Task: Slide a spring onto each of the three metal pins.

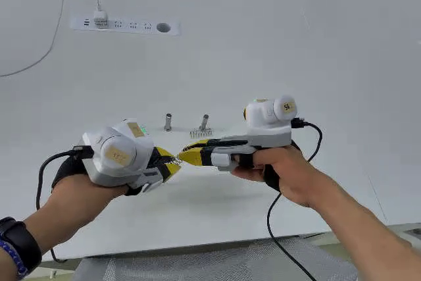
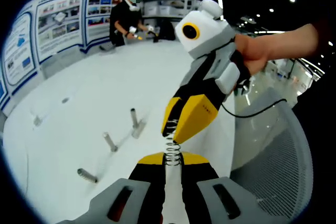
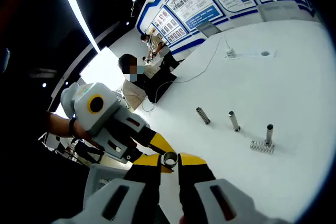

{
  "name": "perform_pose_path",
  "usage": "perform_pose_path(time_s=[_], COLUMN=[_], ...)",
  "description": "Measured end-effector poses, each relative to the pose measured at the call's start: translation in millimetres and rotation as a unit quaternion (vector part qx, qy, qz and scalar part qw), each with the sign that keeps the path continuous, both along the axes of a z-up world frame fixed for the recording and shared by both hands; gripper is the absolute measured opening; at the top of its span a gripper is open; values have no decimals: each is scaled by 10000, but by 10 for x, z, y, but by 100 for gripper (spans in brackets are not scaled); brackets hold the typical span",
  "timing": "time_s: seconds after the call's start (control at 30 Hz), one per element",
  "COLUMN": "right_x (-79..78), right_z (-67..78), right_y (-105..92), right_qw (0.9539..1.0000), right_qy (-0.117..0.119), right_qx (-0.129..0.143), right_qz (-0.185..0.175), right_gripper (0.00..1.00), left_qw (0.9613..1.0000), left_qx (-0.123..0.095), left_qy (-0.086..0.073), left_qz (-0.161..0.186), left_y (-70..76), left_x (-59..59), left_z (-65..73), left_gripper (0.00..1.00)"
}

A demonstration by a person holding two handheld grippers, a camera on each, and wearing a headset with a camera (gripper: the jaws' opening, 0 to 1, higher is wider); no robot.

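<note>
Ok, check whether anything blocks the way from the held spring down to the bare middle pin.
Nothing visible does. The spring, gripped between the left gripper and the right gripper, hangs over bare table short of the middle pin. A loose spring lies at the foot of the end pin, beside that path.

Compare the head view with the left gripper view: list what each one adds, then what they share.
Head view adds the power strip and the left hand. Left gripper view adds wall posters, a person at a far bench, and a third pin. Both show the spring held between the left gripper and right gripper, plus two bare pins.
</note>
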State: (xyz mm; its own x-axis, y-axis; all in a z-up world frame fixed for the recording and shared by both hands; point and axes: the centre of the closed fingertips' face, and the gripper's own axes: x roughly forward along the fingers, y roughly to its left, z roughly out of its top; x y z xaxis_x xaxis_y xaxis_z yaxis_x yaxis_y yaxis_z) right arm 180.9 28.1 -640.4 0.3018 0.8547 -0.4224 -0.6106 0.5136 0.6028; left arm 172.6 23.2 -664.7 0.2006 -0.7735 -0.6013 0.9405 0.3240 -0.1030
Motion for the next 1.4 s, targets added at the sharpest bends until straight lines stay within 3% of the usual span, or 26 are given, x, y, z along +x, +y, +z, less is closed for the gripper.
perform_pose_path(time_s=[0.2,0.5,0.87,1.23,1.4], right_x=[-37,-95,-157,-256,-300], right_z=[-47,1,21,6,-18], right_y=[-2,-33,2,49,62], right_qw=[9981,9917,9798,9607,9571], right_qy=[-177,-329,-469,-616,-593], right_qx=[-436,-812,-1084,-1364,-1397], right_qz=[399,943,1615,2338,2467], right_gripper=[13,13,12,13,13], left_qw=[9999,9995,9985,9968,9964], left_qx=[-123,-273,-363,-313,-299], left_qy=[-25,-62,-144,-230,-206], left_qz=[-89,-175,-377,-706,-764], left_y=[-84,-116,-100,-103,-87], left_x=[-18,-32,-75,-183,-219], left_z=[38,111,163,167,146], left_gripper=[9,9,9,9,9])
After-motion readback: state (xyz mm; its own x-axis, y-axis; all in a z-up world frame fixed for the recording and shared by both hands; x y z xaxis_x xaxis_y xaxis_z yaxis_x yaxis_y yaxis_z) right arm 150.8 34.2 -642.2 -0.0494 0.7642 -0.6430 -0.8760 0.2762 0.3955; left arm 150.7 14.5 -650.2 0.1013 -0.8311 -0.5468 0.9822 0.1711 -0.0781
